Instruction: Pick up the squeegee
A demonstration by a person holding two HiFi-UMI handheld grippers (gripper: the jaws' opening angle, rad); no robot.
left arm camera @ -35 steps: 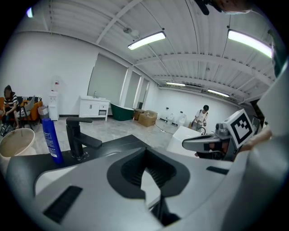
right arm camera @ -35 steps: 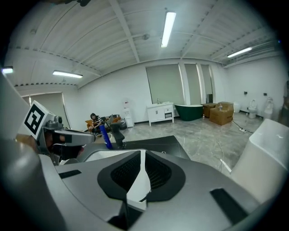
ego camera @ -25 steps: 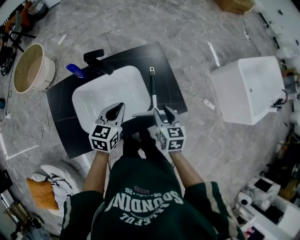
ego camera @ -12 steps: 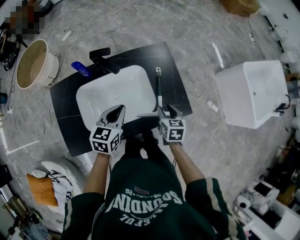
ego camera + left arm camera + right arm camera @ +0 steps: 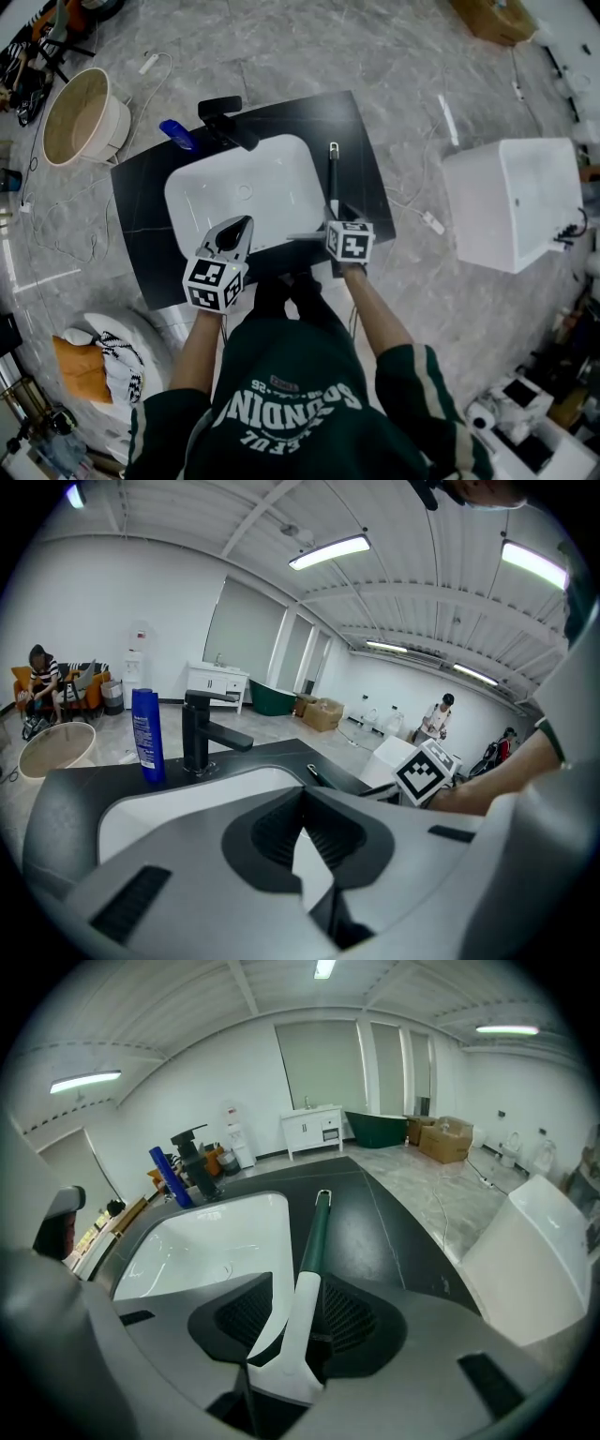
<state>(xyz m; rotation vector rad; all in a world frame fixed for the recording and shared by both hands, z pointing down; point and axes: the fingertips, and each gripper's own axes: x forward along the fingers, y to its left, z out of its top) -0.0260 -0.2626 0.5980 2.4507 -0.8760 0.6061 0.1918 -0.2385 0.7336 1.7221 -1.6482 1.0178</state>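
The squeegee (image 5: 332, 178) lies on the black counter (image 5: 141, 216) to the right of the sink, its dark green handle (image 5: 316, 1227) pointing away from me and its white head near the front edge. My right gripper (image 5: 336, 214) sits over the white neck (image 5: 292, 1330), with the jaws shut on it from both sides (image 5: 298, 1279). The squeegee still rests on the counter. My left gripper (image 5: 240, 225) hovers over the sink's front rim, its tips (image 5: 302, 797) together and holding nothing.
A white sink basin (image 5: 246, 192) is set into the counter, with a black faucet (image 5: 223, 117) and a blue bottle (image 5: 176, 134) behind it. A round tub (image 5: 80, 127) stands on the floor at left and a white box-shaped tub (image 5: 511, 202) at right. Cables trail on the floor.
My right gripper moved forward over the squeegee's neck and its jaws narrowed onto it. The left gripper stayed about where it was. The squeegee has not shifted on the counter.
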